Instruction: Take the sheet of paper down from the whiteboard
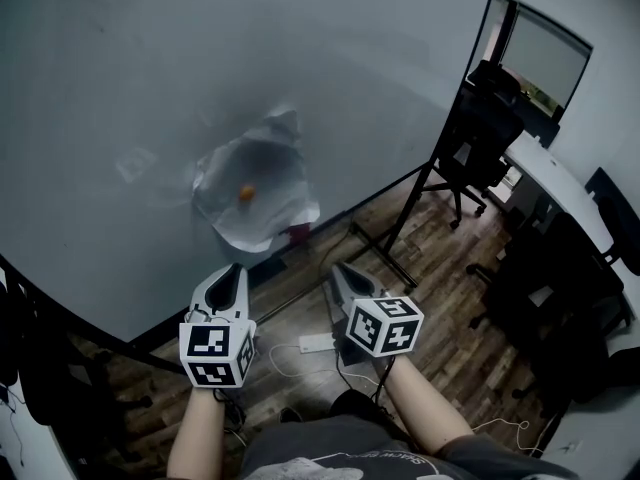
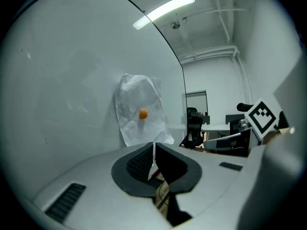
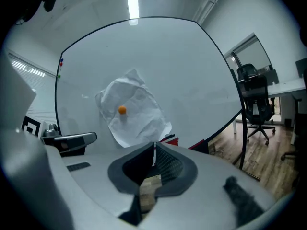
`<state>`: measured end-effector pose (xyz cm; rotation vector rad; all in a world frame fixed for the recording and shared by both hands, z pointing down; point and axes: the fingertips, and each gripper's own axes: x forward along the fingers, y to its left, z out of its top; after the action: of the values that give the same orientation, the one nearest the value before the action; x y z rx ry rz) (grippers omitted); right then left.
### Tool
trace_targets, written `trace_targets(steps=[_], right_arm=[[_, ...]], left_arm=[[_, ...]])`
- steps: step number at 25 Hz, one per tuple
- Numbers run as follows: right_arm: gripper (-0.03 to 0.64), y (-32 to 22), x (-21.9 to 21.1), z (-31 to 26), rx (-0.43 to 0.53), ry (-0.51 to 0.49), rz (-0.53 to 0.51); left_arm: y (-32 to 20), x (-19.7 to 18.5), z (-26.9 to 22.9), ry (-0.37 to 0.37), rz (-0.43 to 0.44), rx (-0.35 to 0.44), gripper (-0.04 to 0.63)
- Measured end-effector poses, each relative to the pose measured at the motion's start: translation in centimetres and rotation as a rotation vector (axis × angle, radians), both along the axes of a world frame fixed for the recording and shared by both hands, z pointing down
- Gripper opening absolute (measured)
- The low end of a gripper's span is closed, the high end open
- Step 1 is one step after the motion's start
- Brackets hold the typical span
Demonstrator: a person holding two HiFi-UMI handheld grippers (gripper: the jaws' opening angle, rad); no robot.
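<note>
A crumpled white sheet of paper (image 1: 258,193) hangs on the whiteboard (image 1: 150,88), pinned by a small orange magnet (image 1: 246,194). The sheet (image 2: 139,114) and its magnet (image 2: 143,113) show ahead in the left gripper view, and the sheet (image 3: 132,111) with the magnet (image 3: 122,110) in the right gripper view. My left gripper (image 1: 232,271) is shut and empty, a short way in front of the sheet's lower edge. My right gripper (image 1: 343,271) is also shut and empty, beside it to the right, apart from the paper.
The whiteboard stands on a black wheeled frame (image 1: 400,218) over a wooden floor (image 1: 450,348). Black office chairs (image 1: 480,138) and a white desk (image 1: 560,183) stand to the right. A white power strip with cables (image 1: 315,344) lies on the floor below my grippers.
</note>
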<state>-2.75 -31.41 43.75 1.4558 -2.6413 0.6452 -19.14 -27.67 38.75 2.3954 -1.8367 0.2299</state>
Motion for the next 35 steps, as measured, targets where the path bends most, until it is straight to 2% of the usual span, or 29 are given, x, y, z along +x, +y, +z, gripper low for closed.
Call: trace_targets(steps=[5,12,13,15,24,28,31,35], right_arm=[[0.025,-2.5,-0.3,0.0,-0.006,-0.016,-0.042],[0.029,-7.3,-0.9,0.6,-0.034,-0.006,-0.158],[0.036,-8.0,-1.1,0.8,-0.038,-0.007,-0.178],[0.101,-9.3,-1.6,0.9,-0.048,-0.014,-0.221],[0.121,-13.4,-3.1,2.2,-0.061,0.010,-0.356],[0.116,-13.8,-4.4,2.5,-0.054,0.022,-0.445],[0.042,-13.8,-4.6,2.5,-0.051,0.019,-0.474],[0.031,-13.6,-4.8,2.3,-0.042,0.014,-0.517]], left_arm=[[-1.3,-0.1,0.3,-0.009,-0.027,-0.010,0.028],[-3.3,0.3,-0.1,-0.017,-0.131,-0.013,0.028],[-3.7,0.3,-0.2,-0.020,-0.147,-0.013,0.028],[-4.4,0.4,-0.3,-0.021,-0.180,-0.013,0.028],[-6.4,1.0,-0.4,-0.027,-0.309,-0.010,0.028],[-6.9,1.3,-0.6,-0.035,-0.346,-0.006,0.028],[-7.1,1.4,-0.7,-0.037,-0.378,-0.010,0.028],[-7.3,1.1,-1.3,-0.034,-0.417,-0.006,0.029]])
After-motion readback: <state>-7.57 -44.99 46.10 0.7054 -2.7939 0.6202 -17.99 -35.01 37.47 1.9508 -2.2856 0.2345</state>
